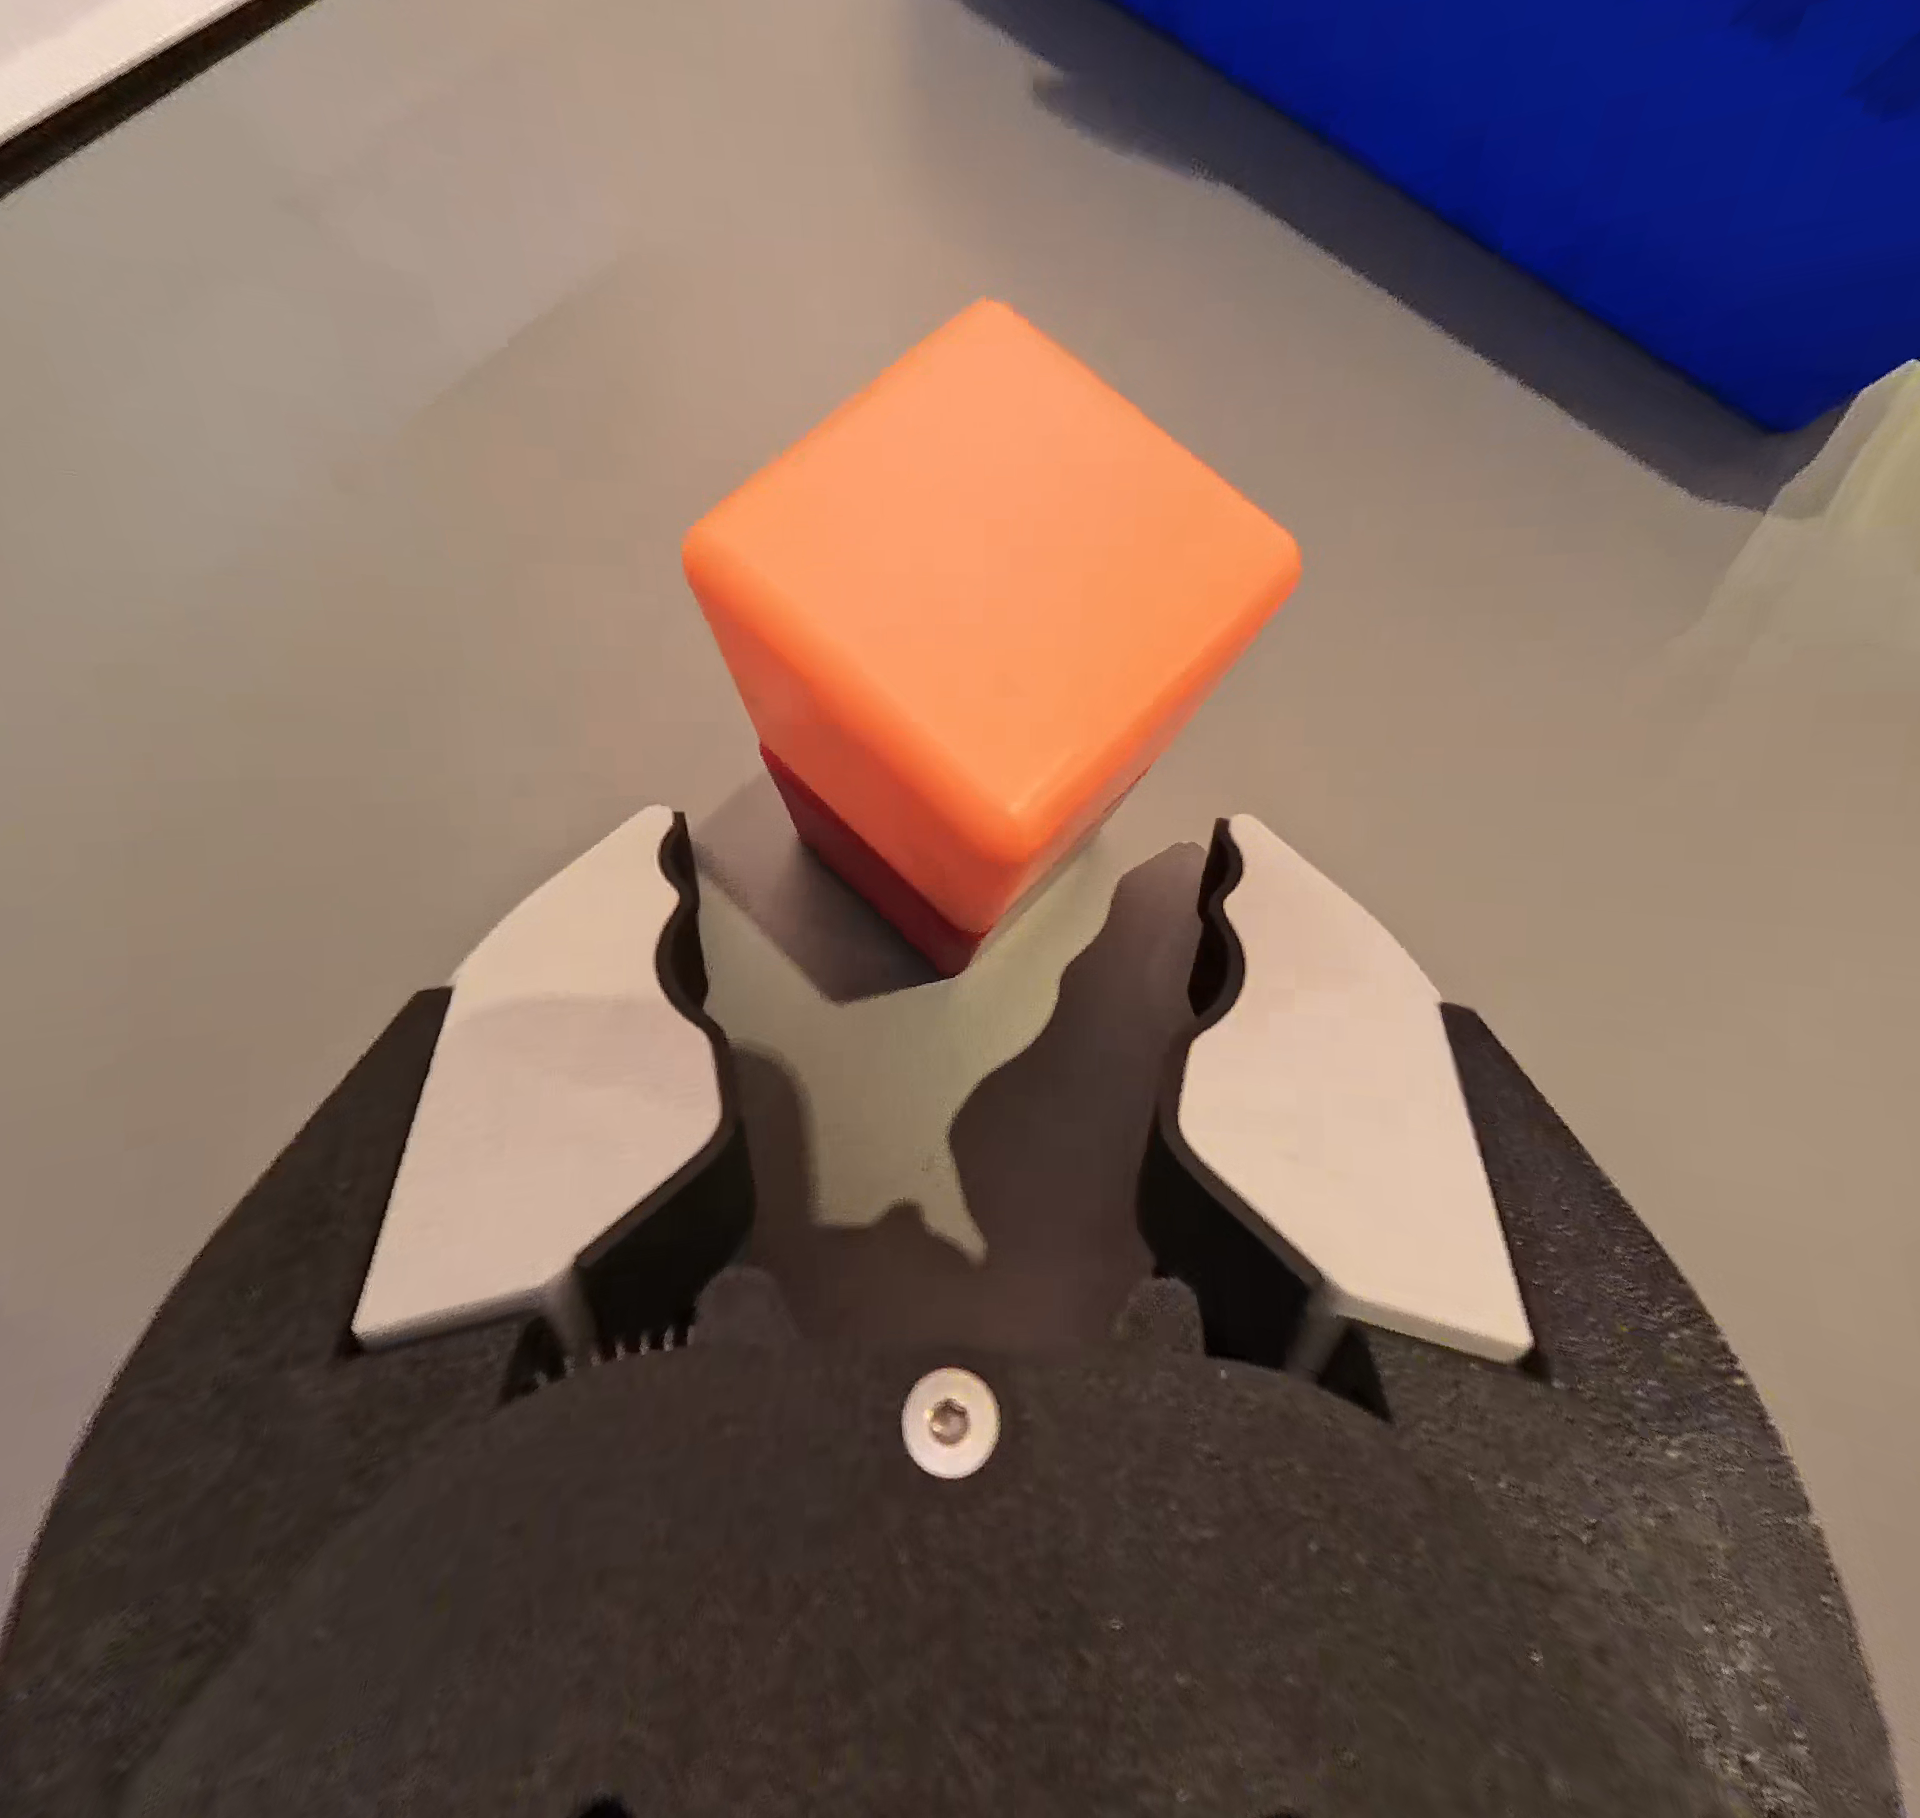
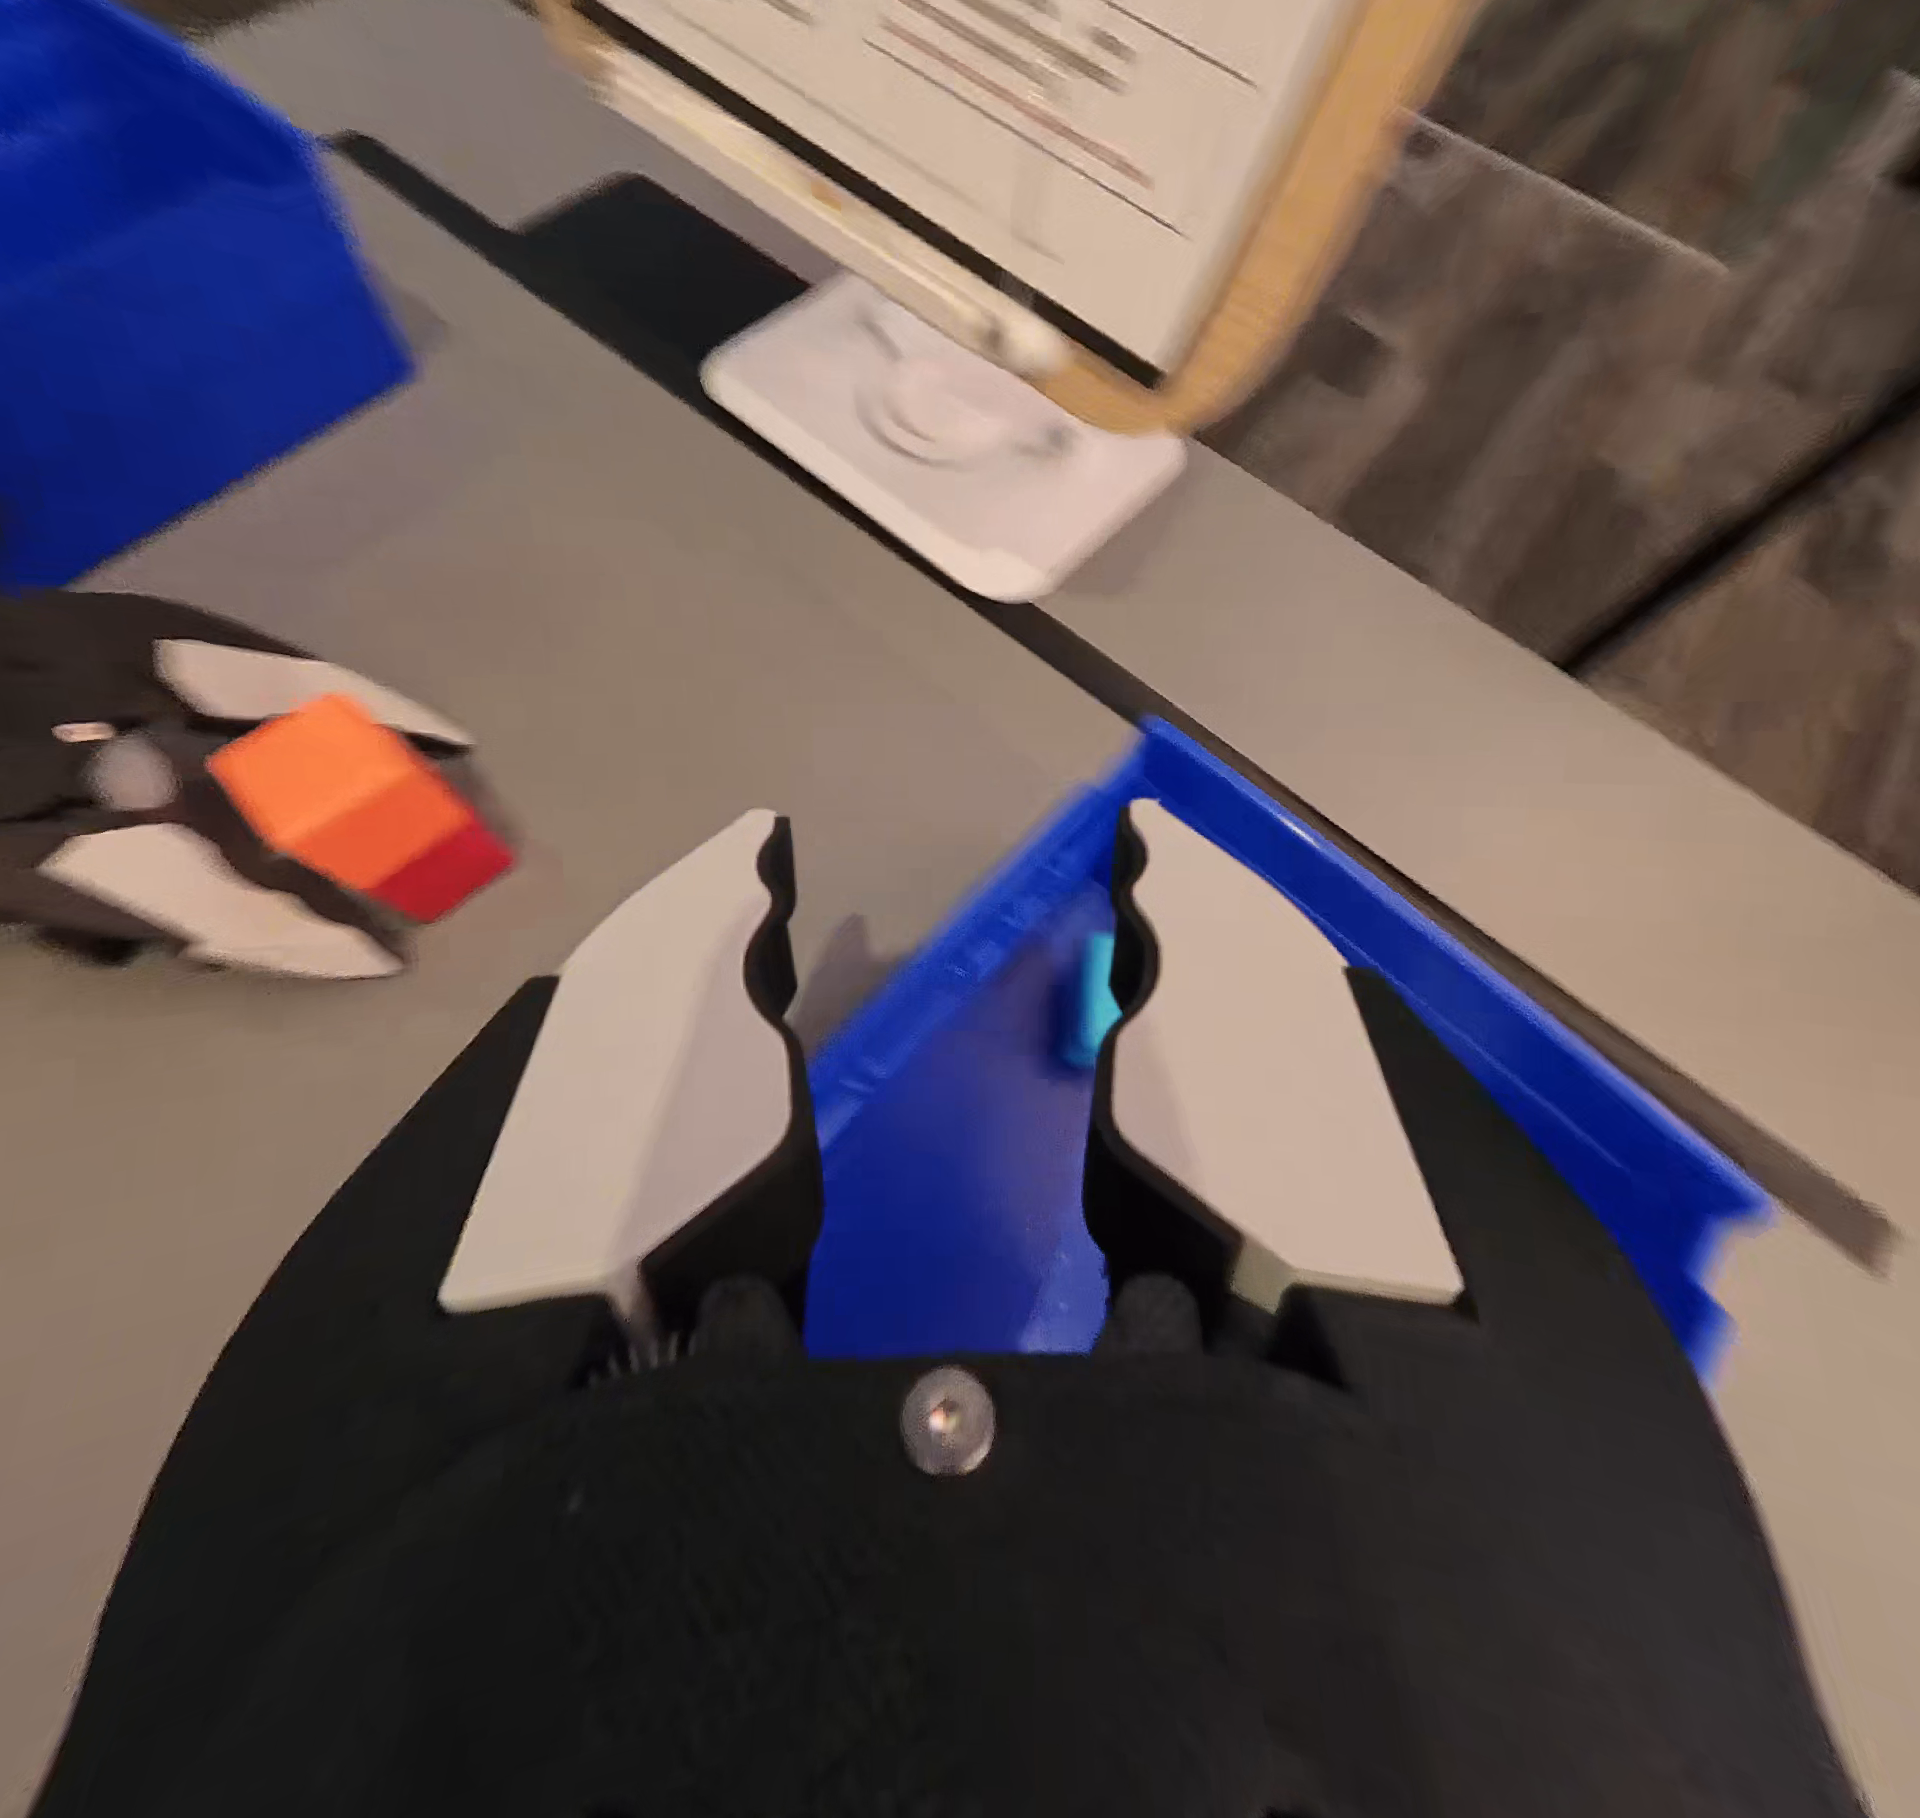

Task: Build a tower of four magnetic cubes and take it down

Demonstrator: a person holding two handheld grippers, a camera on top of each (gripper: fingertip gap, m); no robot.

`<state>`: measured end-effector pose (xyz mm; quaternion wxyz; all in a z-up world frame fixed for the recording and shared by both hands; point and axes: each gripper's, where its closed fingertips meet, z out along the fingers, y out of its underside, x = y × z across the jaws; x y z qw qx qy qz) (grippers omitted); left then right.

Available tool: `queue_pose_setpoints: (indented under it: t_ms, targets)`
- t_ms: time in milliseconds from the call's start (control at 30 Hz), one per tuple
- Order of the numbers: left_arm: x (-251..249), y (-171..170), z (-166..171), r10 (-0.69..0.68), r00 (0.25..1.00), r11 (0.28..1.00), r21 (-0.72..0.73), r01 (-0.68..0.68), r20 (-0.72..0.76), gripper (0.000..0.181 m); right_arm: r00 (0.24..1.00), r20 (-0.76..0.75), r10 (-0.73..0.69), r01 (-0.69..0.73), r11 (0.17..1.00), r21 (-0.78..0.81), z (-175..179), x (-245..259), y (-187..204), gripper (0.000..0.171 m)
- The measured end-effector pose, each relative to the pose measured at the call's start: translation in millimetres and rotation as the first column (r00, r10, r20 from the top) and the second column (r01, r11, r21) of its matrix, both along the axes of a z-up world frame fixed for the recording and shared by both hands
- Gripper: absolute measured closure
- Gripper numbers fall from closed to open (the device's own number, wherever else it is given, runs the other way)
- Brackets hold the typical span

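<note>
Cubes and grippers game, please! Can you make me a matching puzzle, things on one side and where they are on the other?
Things:
1. orange cube
2. red cube
3. light blue cube
4. left hand-held gripper

Places or states:
A. inside the blue bin
B. open, beside the stack
C. top of the stack
D. under the orange one, on the grey table

Pairs: 1-C, 2-D, 3-A, 4-B

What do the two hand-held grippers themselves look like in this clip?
Both match: the left hand-held gripper and right hand-held gripper have rough black bodies, light grey fingers with wavy black inner pads, and a silver screw. No cables or sleeves show.
</note>
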<state>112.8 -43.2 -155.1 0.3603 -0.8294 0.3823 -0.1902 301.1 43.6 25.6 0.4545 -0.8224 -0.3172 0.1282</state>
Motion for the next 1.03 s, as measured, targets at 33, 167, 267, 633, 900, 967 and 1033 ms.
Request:
queue_pose_setpoints:
  t_ms: [33, 167, 267, 633, 900, 967, 1033]
  targets:
    - [0.1, 1.2, -0.5, 0.011, 1.0, 1.0, 0.004, -0.011, -0.007, 0.089, 0.997, -0.014, 0.072, -0.072, 0.997, 0.008, 5.0, -20.8, -9.1, 0.111]
    - [3.8, 3.9, -3.9, 0.027, 0.999, 1.0, -0.013, -0.027, -0.024, 0.09, 0.929, -0.036, 0.369, -0.37, 0.927, -0.053, -5.0, -97.2, -49.4, 0.11]
    - [5.9, 7.5, -3.3, 0.044, 0.999, 0.999, -0.026, -0.044, -0.008, 0.095, 0.869, 0.012, 0.495, -0.49, 0.862, -0.127, -30.8, -128.3, -67.3, 0.11]
    - [9.9, 8.3, -4.1, 0.019, 0.999, 1.0, 0.015, -0.018, -0.046, 0.115, 0.768, 0.145, 0.624, -0.579, 0.772, -0.263, -96.9, -172.4, -84.4, 0.11]
    - [10.2, 8.1, -4.0, 0.015, 0.999, 1.0, 0.014, -0.014, -0.046, 0.115, 0.754, 0.121, 0.646, -0.607, 0.755, -0.248, -107.5, -190.1, -85.9, 0.108]
    - [10.3, 8.2, -4.0, 0.015, 0.999, 1.0, 0.014, -0.014, -0.045, 0.115, 0.749, 0.109, 0.653, -0.615, 0.748, -0.249, -110.9, -194.4, -86.8, 0.108]
    - [10.3, 8.2, -3.9, 0.015, 0.999, 1.0, 0.014, -0.014, -0.046, 0.115, 0.743, 0.108, 0.66, -0.62, 0.741, -0.259, -115.6, -196.8, -87.8, 0.112]
